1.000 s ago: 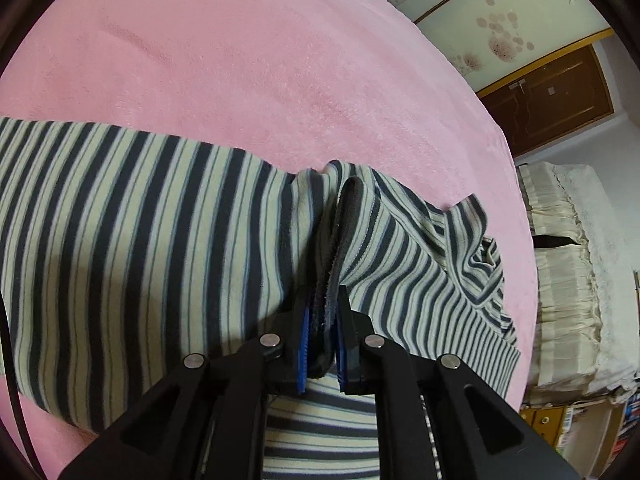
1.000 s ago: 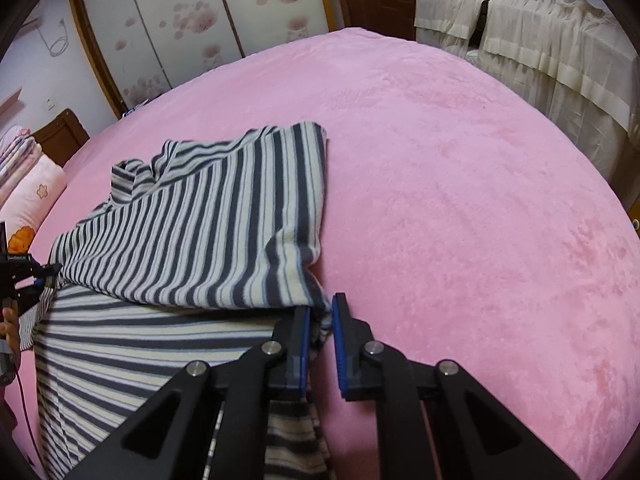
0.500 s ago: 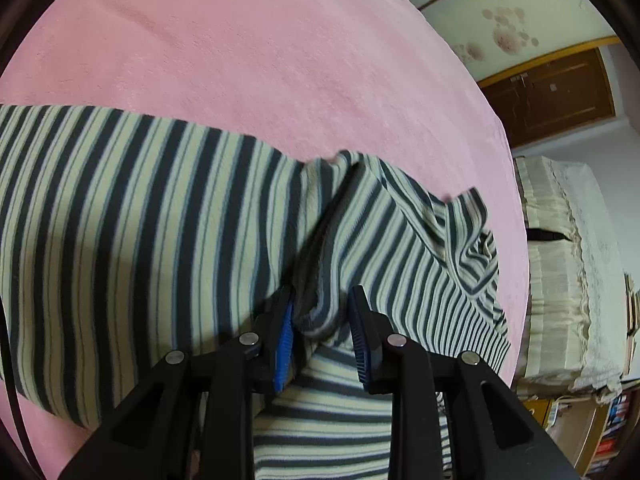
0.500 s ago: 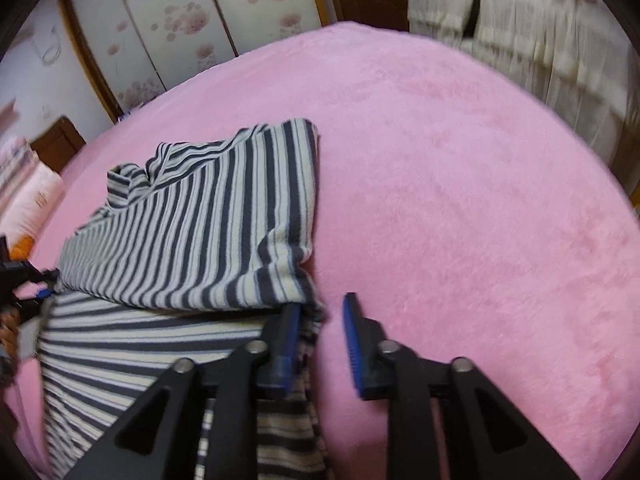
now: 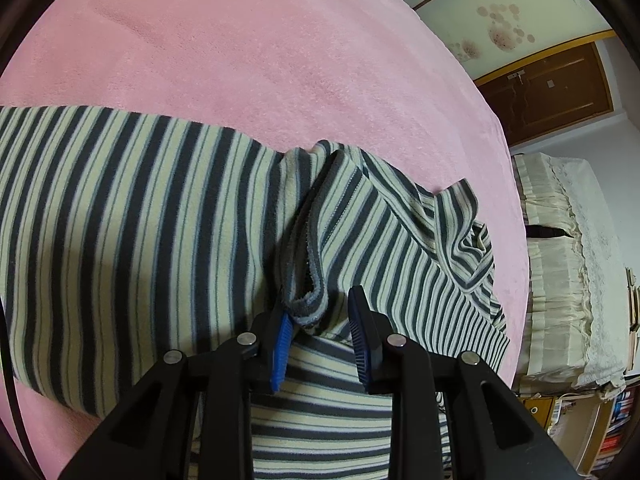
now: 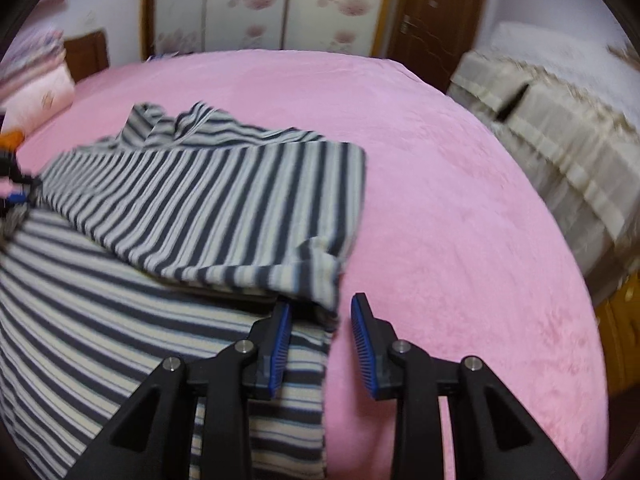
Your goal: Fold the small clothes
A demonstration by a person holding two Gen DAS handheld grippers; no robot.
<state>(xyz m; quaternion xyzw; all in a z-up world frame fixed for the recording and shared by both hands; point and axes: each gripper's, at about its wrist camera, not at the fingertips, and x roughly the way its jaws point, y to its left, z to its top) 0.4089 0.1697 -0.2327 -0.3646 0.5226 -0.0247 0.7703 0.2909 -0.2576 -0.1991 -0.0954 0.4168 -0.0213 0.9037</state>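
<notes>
A dark-and-cream striped garment (image 5: 140, 208) lies on the pink bed cover (image 5: 240, 40), its upper part folded over the lower. A thick dark hem fold (image 5: 304, 280) stands up between the jaws of my left gripper (image 5: 318, 304). That gripper is open, and the fold leans by the left blue pad (image 5: 280, 344) without being squeezed. In the right wrist view the folded layer of the garment (image 6: 200, 200) ends in a corner (image 6: 320, 284) just ahead of my right gripper (image 6: 321, 304), which is open and straddles the garment's right edge over the bed cover (image 6: 440, 200).
Flower-printed wardrobe doors (image 6: 260, 0) and a brown door (image 6: 436, 20) stand beyond the bed. Beige covered furniture (image 6: 560, 140) lies off the bed's right side. Pink pillows (image 6: 40, 92) sit at the far left. Shelves with books (image 5: 616, 432) show at lower right.
Both grippers have opened and let go of the garment, which now rests folded on the bed. The right gripper has rolled and shifted sideways, and its view is blurred.
</notes>
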